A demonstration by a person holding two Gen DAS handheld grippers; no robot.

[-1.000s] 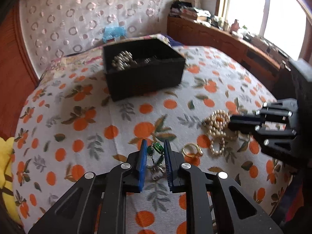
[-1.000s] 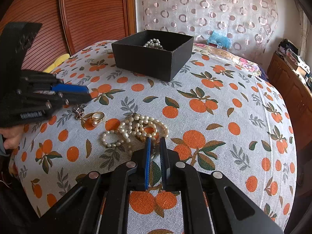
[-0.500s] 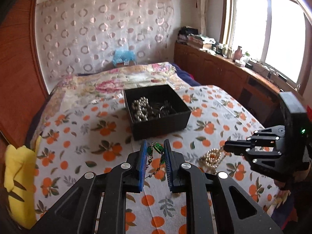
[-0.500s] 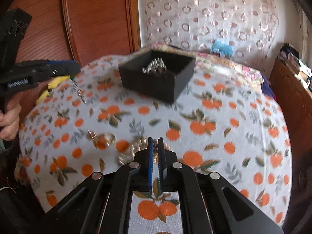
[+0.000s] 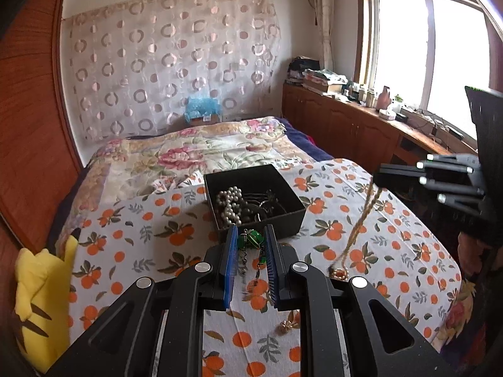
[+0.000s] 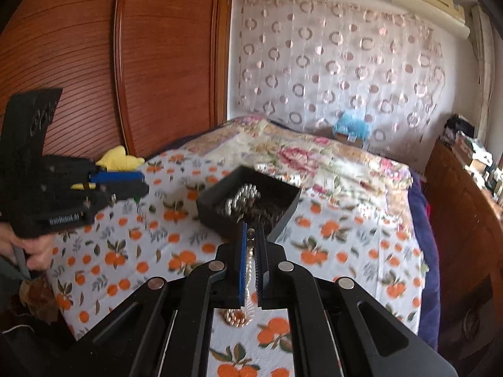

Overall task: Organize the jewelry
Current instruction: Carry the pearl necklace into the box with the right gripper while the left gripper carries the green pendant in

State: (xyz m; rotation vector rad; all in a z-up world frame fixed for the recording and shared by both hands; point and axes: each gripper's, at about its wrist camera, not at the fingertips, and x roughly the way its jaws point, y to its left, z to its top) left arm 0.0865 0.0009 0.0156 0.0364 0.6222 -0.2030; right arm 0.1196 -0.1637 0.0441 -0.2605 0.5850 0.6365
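My left gripper (image 5: 250,229) is shut on a green-bead chain piece (image 5: 253,239) that dangles between its blue pads, above the orange-print cloth (image 5: 132,245). Just beyond it stands the black box (image 5: 290,199), which holds grey pearls and dark chains. My right gripper (image 6: 251,226) is shut on a pearl necklace (image 6: 250,260) hanging below its pads. In the left wrist view that gripper (image 5: 378,179) enters from the right, and the necklace (image 5: 361,220) trails down to the cloth. A small gold piece (image 5: 284,326) lies on the cloth under my left gripper.
A yellow plush toy (image 5: 41,298) sits at the cloth's left edge. A wooden cabinet (image 5: 345,125) with clutter runs under the window on the right. Red-brown wood panelling (image 6: 94,62) stands to the left, and a floral quilt (image 5: 204,150) covers the bed behind the box.
Both grippers have risen off the cloth. The left carried the green-bead piece up. The right closed on the pearl necklace and lifted it, so it now hangs.
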